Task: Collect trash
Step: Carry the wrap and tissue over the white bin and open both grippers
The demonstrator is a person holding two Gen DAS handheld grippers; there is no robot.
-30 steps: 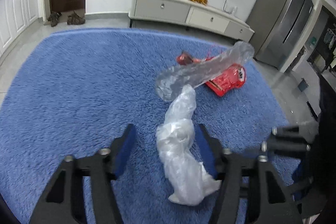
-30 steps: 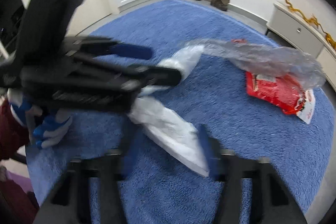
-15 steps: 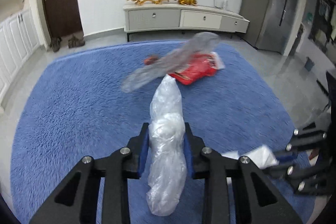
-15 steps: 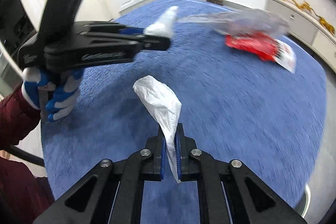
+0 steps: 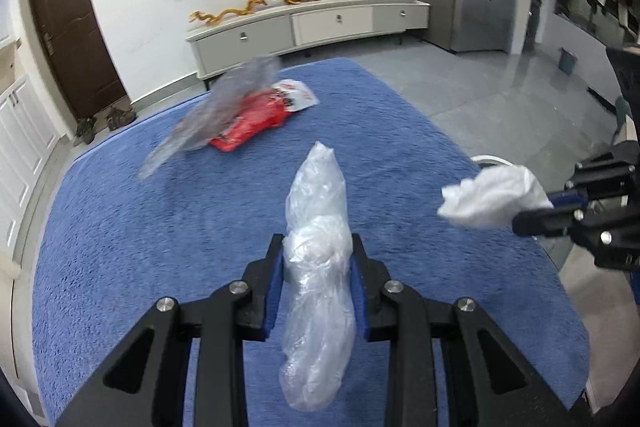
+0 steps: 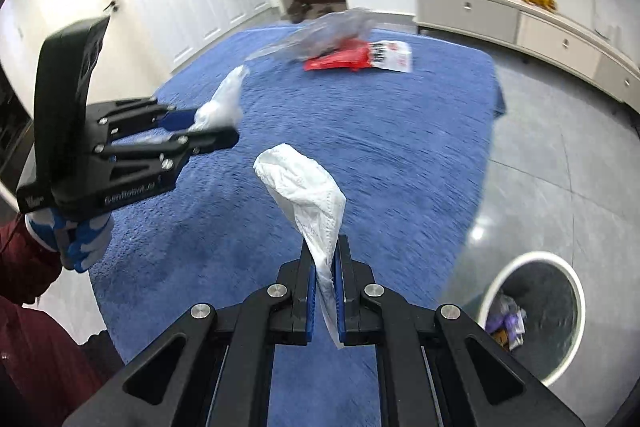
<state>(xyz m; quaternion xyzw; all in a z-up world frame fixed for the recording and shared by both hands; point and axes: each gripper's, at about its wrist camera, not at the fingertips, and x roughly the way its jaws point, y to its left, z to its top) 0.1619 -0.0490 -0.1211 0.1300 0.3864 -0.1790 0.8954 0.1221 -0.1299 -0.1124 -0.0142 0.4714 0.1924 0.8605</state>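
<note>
With the left tool [image 5: 318,259] pinching a plastic bag [image 5: 316,267] and the right tool [image 6: 325,281] a tissue [image 6: 308,195], both loads are mid-carry; next comes dropping them over the bin [image 6: 532,263].

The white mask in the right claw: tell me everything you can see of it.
The white mask is a crumpled, pleated face mask of thin, soft fabric. The right claw is shut on its lower part between blue pads; a short tail hangs below them, and the bulk rises above and flops toward the left claw. It is lifted clear of the blue rug, touching only the pads. The bin stands on the floor to the lower right.
</note>
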